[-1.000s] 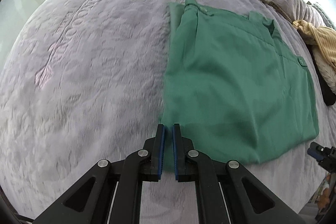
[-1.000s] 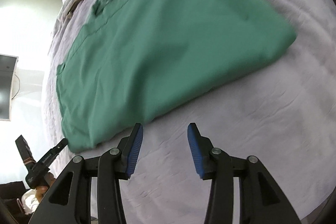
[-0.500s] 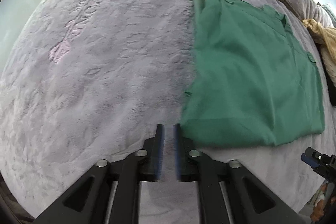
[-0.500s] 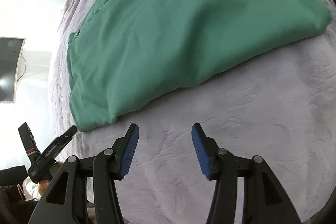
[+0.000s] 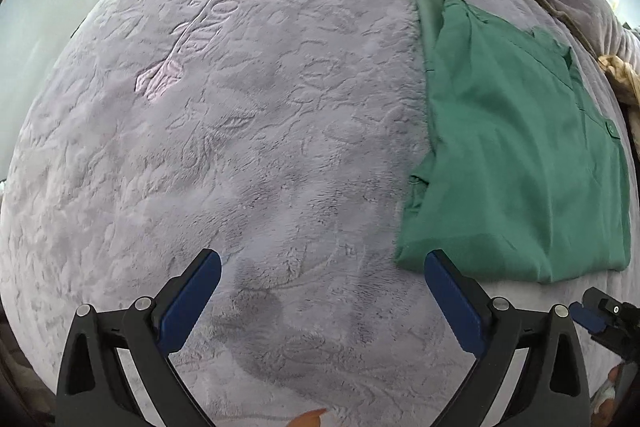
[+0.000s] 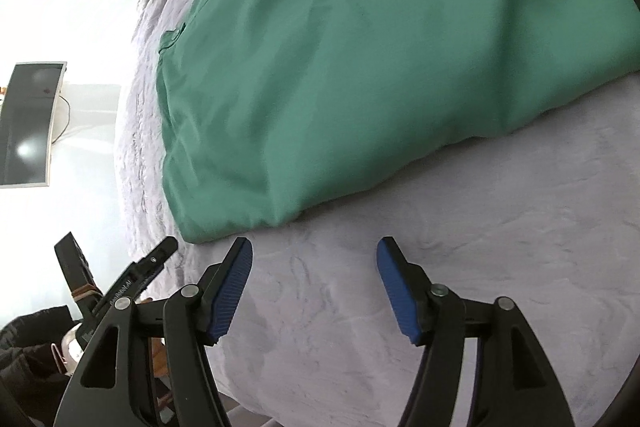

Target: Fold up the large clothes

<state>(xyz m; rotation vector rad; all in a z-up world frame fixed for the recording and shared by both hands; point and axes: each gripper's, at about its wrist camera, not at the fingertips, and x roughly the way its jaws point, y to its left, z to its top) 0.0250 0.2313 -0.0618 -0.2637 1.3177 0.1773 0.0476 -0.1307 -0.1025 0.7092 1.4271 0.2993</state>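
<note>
Your left gripper (image 5: 322, 291) is spread wide and holds nothing, hovering above the lilac plush blanket (image 5: 240, 147) that covers the bed. The folded green garment (image 5: 520, 155) lies flat toward the blanket's right side, its near-left corner just beyond your right-hand blue pad. A button shows near its right edge. The embossed lettering on the blanket is too soft to read.

Your right gripper (image 6: 314, 285) is also wide apart and empty, poised over bare blanket (image 6: 440, 267) just short of the garment's (image 6: 380, 47) near folded edge. The garment's far end is cut off by the lens rim. At the bed's far edge a tan garment (image 5: 622, 77) is only partly visible. A dark wall screen (image 6: 30, 123) hangs off to the left.
</note>
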